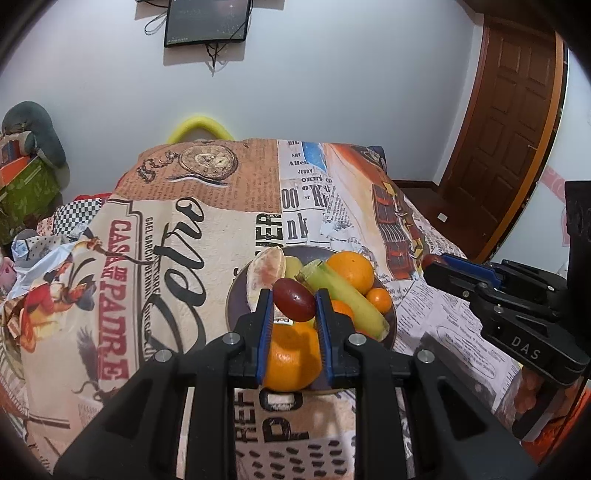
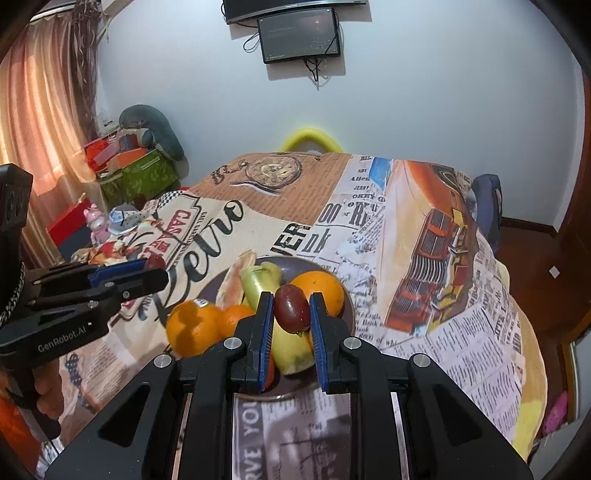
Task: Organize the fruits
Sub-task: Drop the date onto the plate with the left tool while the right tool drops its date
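Observation:
A dark plate (image 1: 233, 295) (image 2: 347, 314) on the printed tablecloth holds oranges (image 1: 351, 271) (image 2: 319, 291), a green-yellow banana (image 1: 349, 299) (image 2: 291, 350), small mandarins (image 1: 378, 299) and a peeled citrus piece (image 1: 262, 277). My left gripper (image 1: 293, 301) is shut on a dark red grape (image 1: 294, 300), held above a large orange (image 1: 293, 363) at the plate's near edge. My right gripper (image 2: 291, 308) is shut on another dark red grape (image 2: 291, 306), held above the banana. Each gripper shows in the other's view (image 1: 436, 264) (image 2: 155, 267).
The tablecloth (image 1: 166, 258) (image 2: 443, 277) covers the table; its edges fall away at left and right. Boxes and a grey cushion (image 2: 147, 147) stand by the wall at left. A wooden door (image 1: 509, 129) is at the right. A monitor (image 2: 299, 33) hangs on the wall.

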### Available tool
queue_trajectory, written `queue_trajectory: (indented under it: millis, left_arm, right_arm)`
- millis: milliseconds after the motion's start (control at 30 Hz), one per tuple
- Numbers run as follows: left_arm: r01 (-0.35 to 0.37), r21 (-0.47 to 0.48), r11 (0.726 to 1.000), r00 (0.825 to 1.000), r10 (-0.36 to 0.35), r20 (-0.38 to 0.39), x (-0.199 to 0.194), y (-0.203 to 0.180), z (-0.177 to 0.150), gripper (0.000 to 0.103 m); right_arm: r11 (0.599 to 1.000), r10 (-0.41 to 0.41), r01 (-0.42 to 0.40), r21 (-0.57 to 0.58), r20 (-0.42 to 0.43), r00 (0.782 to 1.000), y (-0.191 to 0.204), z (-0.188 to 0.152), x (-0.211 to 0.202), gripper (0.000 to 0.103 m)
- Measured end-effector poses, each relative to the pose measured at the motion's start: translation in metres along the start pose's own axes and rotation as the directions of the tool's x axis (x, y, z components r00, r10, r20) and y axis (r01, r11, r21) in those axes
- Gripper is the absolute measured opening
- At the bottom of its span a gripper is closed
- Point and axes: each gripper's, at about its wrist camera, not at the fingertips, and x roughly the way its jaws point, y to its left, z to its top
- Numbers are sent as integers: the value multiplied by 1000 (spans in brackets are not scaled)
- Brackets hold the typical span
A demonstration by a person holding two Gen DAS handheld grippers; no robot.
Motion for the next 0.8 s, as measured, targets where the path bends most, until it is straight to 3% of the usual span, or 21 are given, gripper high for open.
queue_trajectory:
  millis: [467,800]
  left_arm:
    - [16,-7,1000,997,-17,-80,56,1,-3,22]
    - [43,-25,999,991,-46,-125,73,4,-3,25]
  right_arm:
    - [1000,19,-17,17,-85,996,-14,-8,49,18]
    - [1000,30,-29,10,-115,993,-14,-12,63,18]
